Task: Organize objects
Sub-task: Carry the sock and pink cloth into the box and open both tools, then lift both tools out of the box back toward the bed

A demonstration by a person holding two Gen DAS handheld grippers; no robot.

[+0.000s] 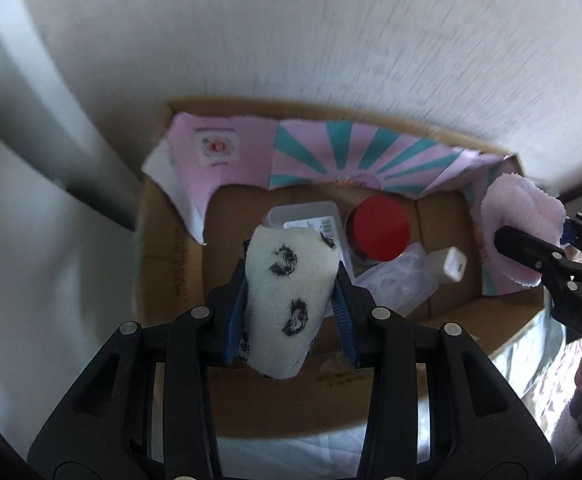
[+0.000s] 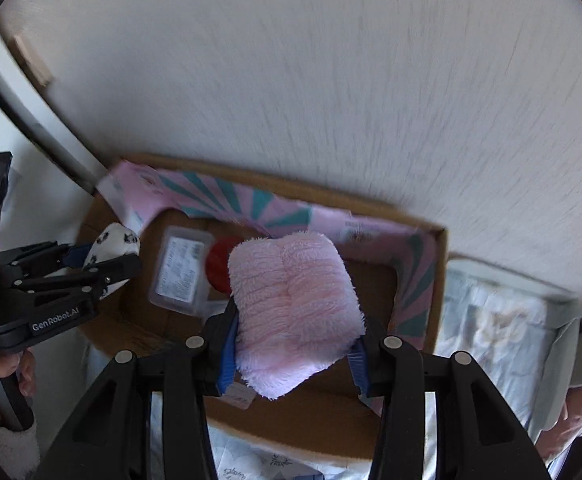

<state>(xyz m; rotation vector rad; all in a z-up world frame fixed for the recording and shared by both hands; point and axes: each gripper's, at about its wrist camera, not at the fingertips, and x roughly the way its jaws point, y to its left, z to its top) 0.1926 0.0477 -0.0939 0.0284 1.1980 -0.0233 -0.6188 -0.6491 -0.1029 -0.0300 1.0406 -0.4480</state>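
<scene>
Below, an open cardboard box (image 1: 171, 248) sits against a pale wall (image 1: 291, 40), lined at the back with pink-and-teal printed card (image 1: 343, 152). Inside lie a clear plastic case (image 1: 311, 220), a red-lidded jar (image 1: 379, 228) and a small white bottle (image 1: 453, 264). Over it, the left gripper (image 1: 291, 280) is clamped on a folded white cloth with black tufts (image 1: 287, 296), and the right gripper (image 2: 293, 320) squeezes a fluffy pink cloth (image 2: 295, 300). Both cloths look light, soft and compressible; a pinch across the folded middle probably holds best, since loose edges would flop. Motion blur smears the labels, and the pink cloth hides most of the jar in the right view.
</scene>
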